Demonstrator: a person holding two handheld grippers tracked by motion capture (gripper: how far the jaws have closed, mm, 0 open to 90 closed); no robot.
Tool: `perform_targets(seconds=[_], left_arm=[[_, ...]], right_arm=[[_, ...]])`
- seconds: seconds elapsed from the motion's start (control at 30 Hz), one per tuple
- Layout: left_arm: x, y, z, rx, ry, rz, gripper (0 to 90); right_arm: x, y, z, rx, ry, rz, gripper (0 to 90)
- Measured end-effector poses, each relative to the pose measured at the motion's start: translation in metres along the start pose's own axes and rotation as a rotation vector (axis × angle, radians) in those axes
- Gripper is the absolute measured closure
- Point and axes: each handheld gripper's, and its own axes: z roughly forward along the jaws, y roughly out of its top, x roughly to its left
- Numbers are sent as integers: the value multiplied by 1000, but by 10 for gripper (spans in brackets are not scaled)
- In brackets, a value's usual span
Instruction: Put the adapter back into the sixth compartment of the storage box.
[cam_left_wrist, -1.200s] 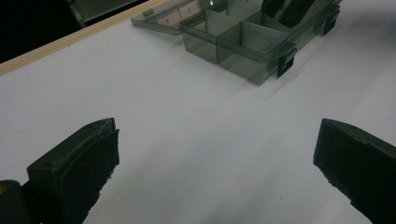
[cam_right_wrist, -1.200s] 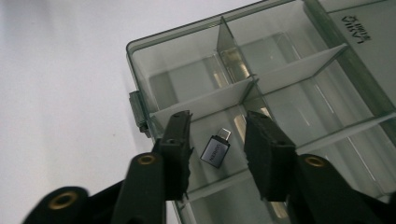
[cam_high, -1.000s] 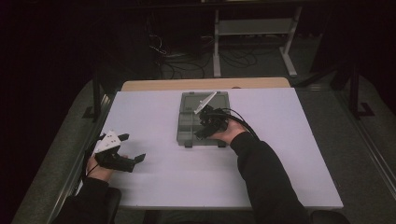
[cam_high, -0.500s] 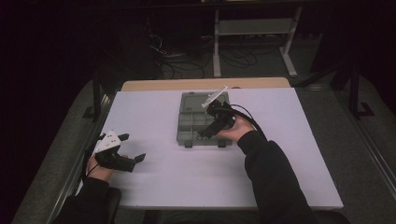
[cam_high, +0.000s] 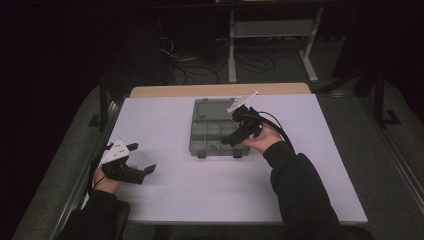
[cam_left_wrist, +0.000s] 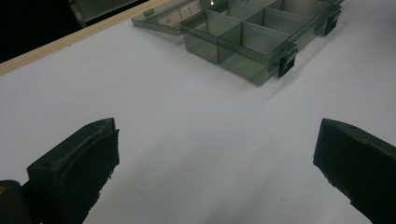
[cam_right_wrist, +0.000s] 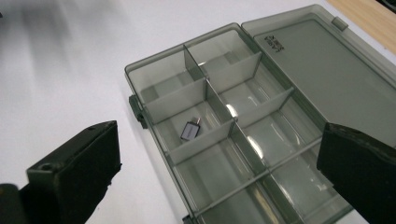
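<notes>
One small adapter (cam_right_wrist: 190, 131) lies inside organizer box (cam_right_wrist: 261, 116)

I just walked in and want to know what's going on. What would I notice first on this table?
You would first see the open compartment box, smoky grey, lying in the middle of the white table with its lid folded flat. Inside one compartment sits a single tiny gadget, like a small adapter. The right tool hovers over the box with jaws wide apart, while the left tool waits near the table's left edge.

Left gripper (cam_high: 142, 159) open and low, right gripper (cam_high: 231, 136) just opened, raised
</notes>
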Motion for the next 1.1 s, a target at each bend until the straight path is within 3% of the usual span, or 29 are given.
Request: perform_targets(seconds=[0.47, 1.1], left_arm=[[0, 0, 1, 6, -3, -2, 0], [1, 0, 1, 4, 0, -2, 0]], right_arm=[[-4, -23, -21, -52, -23, 38, 0], [-7, -56, -37, -78, -48, 78, 0]])
